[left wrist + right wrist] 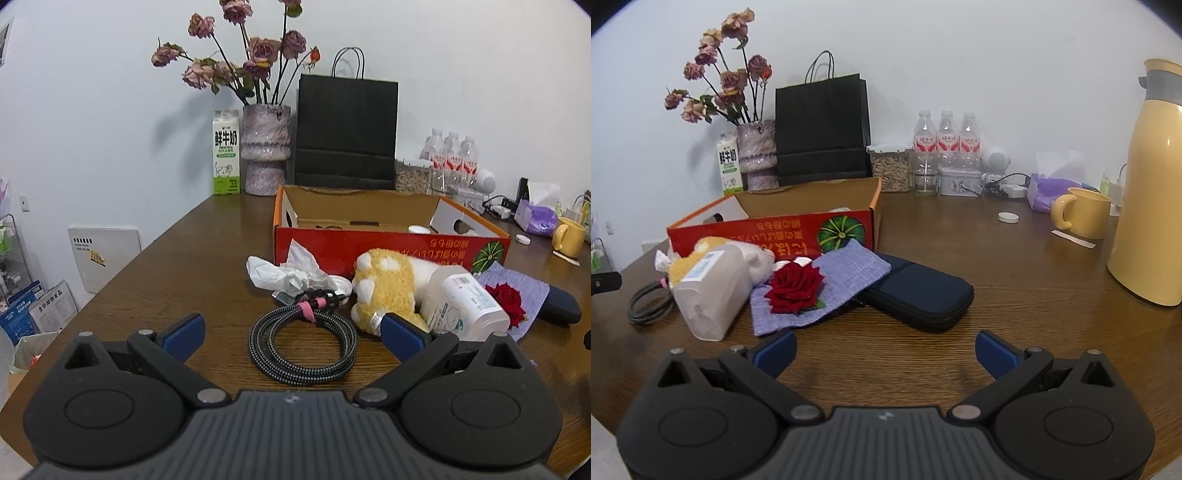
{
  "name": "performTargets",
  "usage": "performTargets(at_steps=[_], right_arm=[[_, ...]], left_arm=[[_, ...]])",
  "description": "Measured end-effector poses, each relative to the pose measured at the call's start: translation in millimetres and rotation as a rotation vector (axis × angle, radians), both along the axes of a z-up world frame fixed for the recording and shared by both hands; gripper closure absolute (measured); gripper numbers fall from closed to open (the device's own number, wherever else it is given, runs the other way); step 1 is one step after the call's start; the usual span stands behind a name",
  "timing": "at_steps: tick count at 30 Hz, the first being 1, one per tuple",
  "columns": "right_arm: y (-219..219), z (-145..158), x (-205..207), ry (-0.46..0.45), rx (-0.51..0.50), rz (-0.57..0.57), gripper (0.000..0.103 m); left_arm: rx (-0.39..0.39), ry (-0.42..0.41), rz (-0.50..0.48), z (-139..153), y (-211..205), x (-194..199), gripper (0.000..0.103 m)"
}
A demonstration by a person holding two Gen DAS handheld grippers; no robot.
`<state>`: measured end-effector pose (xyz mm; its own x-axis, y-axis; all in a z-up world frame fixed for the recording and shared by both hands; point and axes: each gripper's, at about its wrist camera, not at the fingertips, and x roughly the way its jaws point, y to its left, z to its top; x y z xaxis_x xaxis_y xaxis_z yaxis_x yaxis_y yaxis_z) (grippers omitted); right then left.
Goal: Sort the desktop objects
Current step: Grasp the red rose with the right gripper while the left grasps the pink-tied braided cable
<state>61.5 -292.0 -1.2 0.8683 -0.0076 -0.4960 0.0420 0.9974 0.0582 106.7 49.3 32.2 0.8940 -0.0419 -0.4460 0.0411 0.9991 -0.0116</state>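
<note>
A coiled braided cable [303,343] with a pink tie lies on the brown table, right in front of my open left gripper [293,334]. Behind it are crumpled white tissue [284,273], a yellow plush paw [384,288], and a white bottle [463,304] lying on its side. A red rose [796,282] rests on a purple cloth [827,284] beside a dark blue pouch [919,293]. My right gripper [884,352] hovers open over bare table, nearer than the pouch. An open red-and-orange cardboard box [369,243] stands behind the clutter.
At the back stand a vase of dried roses [264,147], a milk carton [226,157], a black paper bag [345,133] and three water bottles [945,140]. A yellow mug [1084,218] and tall yellow jug [1152,184] stand at right. The table's left edge [122,273] drops off.
</note>
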Motion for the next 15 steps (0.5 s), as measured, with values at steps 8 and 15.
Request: performTargets(at_steps=[8,15], right_arm=[[-1.0,-4.5,13.3,0.018,-0.003,0.011,0.0],[20.8,0.6,32.7,-0.001,-0.046,0.079,0.0]], left_arm=[[0.017,0.045,-0.006,-9.6,-4.9,13.6,0.0],[0.036,0.075,-0.016,-16.6,-7.7,25.4,0.0]])
